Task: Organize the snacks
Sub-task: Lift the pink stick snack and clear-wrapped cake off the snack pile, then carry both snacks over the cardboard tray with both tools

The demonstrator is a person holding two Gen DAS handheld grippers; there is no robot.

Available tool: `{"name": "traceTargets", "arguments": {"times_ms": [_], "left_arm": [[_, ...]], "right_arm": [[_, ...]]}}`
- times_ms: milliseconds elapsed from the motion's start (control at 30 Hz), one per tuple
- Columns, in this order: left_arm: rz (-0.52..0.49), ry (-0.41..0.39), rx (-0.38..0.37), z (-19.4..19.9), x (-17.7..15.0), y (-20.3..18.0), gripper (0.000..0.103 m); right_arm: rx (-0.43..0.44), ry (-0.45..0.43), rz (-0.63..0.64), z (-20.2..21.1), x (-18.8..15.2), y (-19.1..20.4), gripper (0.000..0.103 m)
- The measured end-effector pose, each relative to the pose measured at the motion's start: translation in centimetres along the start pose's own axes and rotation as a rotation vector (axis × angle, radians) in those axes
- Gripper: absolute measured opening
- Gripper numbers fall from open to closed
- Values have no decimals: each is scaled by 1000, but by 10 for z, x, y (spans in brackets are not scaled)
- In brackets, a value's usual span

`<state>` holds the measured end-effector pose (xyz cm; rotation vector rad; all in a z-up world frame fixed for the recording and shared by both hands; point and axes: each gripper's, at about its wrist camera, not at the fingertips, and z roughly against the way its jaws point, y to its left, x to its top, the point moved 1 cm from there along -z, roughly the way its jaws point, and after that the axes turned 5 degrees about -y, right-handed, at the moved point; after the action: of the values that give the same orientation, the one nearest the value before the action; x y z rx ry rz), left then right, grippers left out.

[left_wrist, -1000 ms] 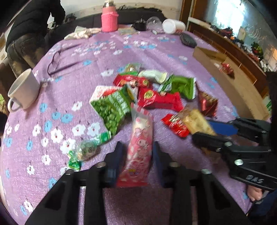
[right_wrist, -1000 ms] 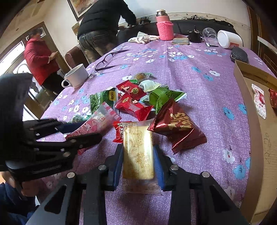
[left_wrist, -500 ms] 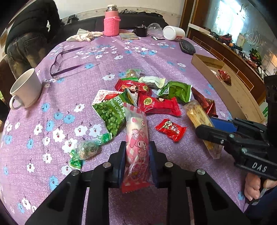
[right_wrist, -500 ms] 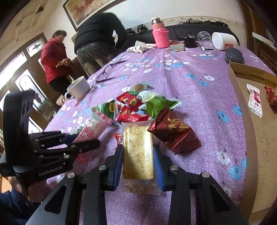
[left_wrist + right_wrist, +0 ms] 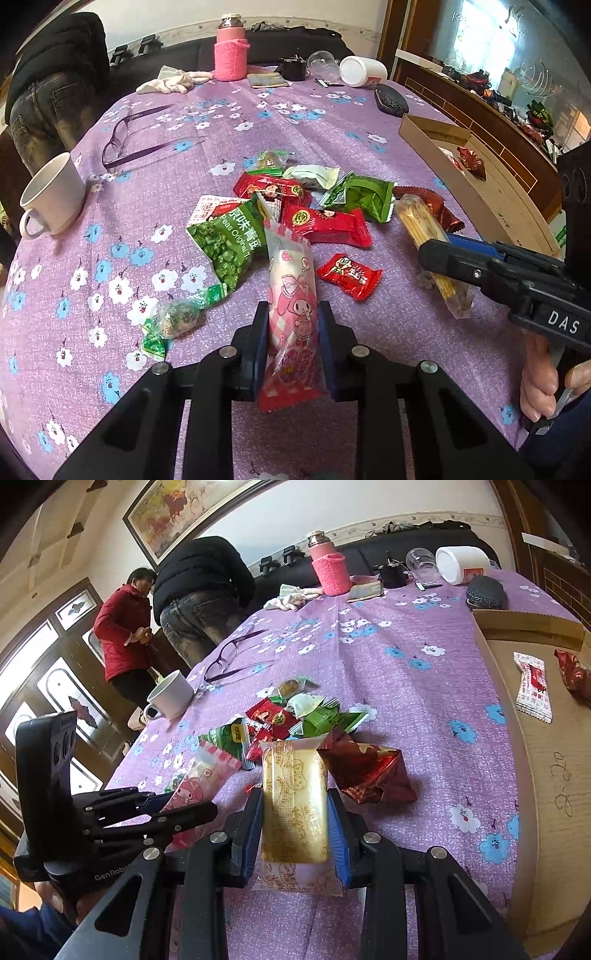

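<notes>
Snacks sit heaped mid-table on the purple cloth [image 5: 295, 122]; left gripper [image 5: 291, 325] clamps the pink bunny packet [image 5: 291, 295] lifted off the pile, right gripper [image 5: 295, 827] pinches the yellow biscuit pack [image 5: 295, 797], likely both bound for the cardboard box [image 5: 554, 775] at right

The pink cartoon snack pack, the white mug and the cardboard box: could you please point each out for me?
pink cartoon snack pack [image 5: 293, 295], left wrist view, printed front.
white mug [image 5: 55, 195], left wrist view, outer wall.
cardboard box [image 5: 528, 627], right wrist view, far wall.
</notes>
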<state>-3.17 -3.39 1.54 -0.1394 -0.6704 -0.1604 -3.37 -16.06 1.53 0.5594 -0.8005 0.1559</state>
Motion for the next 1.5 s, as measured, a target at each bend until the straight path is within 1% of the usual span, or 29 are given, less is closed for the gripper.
{"name": "traceTargets", "arguments": {"times_ms": [400, 900, 1300, 1500], "left_arm": [[-1, -15, -7, 6, 5, -4, 24], [1, -19, -9, 9, 4, -4, 24], [-5, -40, -12, 16, 8, -9, 24], [-12, -46, -9, 21, 10, -13, 24]], "right_arm": [[8, -23, -46, 7, 2, -9, 36], [10, -30, -57, 10, 2, -11, 36], [70, -57, -37, 17, 3, -2, 36], [95, -84, -36, 23, 5, 0, 36]]}}
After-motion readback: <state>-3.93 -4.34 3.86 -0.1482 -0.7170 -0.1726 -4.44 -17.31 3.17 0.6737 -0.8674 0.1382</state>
